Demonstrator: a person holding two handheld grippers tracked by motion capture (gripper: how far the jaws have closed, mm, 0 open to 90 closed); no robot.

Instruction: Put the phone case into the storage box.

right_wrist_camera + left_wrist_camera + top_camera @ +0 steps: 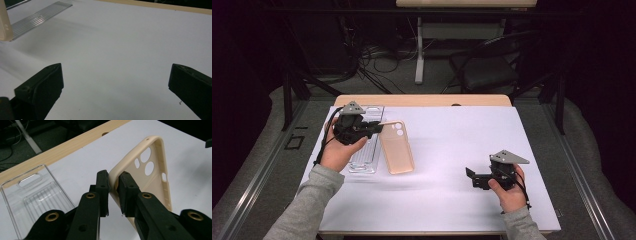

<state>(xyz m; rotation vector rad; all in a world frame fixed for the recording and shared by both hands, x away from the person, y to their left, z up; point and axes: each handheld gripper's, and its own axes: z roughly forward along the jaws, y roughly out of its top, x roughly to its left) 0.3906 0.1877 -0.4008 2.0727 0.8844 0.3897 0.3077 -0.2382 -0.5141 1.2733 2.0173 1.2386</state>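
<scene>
A wide white table top (447,165) is seen, with a strip of wood (422,100) along its far edge. On the left side a clear plastic tray (364,150) is laid flat. Just beside it, on its right, a tan phone case (397,150) is found, with its camera holes at the far end. One corner of the tan phone case is pinched by the left gripper (113,186), whose jaws are pressed nearly together on the rim. The right gripper (115,82) is held over bare table on the right, well apart from the case, with its jaws spread wide and nothing between them.
</scene>
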